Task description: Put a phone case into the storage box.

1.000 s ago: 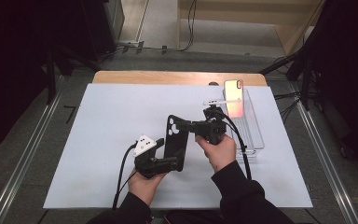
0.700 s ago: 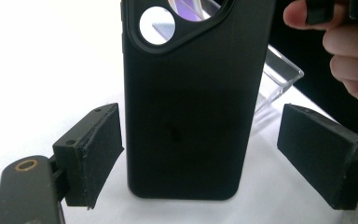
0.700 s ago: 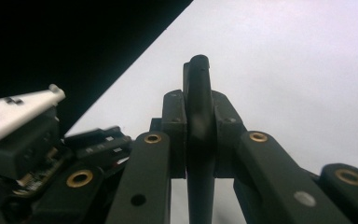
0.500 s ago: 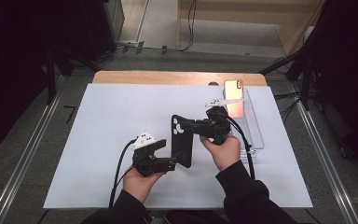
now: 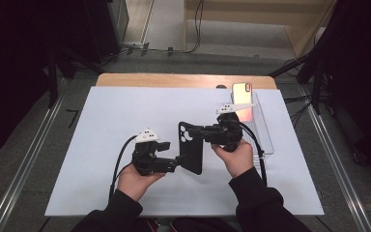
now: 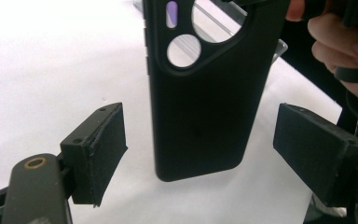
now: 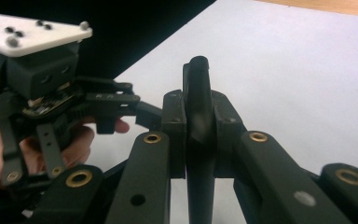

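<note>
Black phone case (image 5: 190,153) held upright over the white mat (image 5: 101,145), pinched at its camera-cutout end by the right gripper (image 5: 193,131) — left gripper (image 6: 200,140) spread wide, untouching — looks light, flexible, slick-skinned; best gripped across its stiffer side edges.

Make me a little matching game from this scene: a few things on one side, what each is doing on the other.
Things:
1. black phone case
2. phone
3. left gripper
4. right gripper

States:
a. jaws wide open, touching nothing
b. lying in the clear tray
c. clamped on the case's edge
d. held up above the white mat

Pairs: 1-d, 2-b, 3-a, 4-c
</note>
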`<state>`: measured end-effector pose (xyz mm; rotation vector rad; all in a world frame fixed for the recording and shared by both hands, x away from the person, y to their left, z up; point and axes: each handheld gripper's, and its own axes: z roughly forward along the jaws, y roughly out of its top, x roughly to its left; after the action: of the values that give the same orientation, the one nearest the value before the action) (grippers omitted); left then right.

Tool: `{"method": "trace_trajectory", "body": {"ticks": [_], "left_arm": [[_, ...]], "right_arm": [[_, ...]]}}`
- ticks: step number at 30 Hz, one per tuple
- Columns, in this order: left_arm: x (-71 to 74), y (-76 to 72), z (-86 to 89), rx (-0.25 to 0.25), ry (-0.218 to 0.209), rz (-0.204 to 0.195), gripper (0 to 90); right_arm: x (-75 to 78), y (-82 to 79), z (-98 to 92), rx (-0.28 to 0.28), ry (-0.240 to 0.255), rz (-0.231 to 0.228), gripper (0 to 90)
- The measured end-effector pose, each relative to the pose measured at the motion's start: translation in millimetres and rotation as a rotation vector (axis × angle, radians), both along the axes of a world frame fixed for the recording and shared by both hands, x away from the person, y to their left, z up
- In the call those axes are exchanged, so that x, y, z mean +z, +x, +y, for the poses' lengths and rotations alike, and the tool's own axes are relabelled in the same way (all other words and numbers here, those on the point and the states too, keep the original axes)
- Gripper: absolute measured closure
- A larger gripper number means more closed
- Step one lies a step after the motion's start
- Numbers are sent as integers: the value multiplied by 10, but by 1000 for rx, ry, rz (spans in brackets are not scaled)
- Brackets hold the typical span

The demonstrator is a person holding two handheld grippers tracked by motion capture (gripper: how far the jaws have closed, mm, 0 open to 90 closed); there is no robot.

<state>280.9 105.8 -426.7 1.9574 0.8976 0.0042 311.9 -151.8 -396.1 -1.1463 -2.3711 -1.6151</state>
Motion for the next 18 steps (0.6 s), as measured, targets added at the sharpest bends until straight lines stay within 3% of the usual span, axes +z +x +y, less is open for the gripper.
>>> {"method": "trace_trajectory", "body": {"ticks": [6, 8, 10, 14, 18], "left_arm": [[63, 73, 44, -92, 6, 2, 170], [83, 94, 66, -111, 2, -12, 171], [99, 124, 80, -133, -7, 0, 171], [145, 179, 109, -162, 5, -19, 175], [197, 226, 190, -199, -45, -9, 175]], "right_arm": [[6, -22, -66, 35, -7, -26, 771], [4, -22, -81, 62, -12, -28, 770], [5, -26, -88, 77, -17, -26, 770], [-2, -28, -97, 100, -17, -25, 770], [0, -38, -116, 134, -12, -29, 770]]}}
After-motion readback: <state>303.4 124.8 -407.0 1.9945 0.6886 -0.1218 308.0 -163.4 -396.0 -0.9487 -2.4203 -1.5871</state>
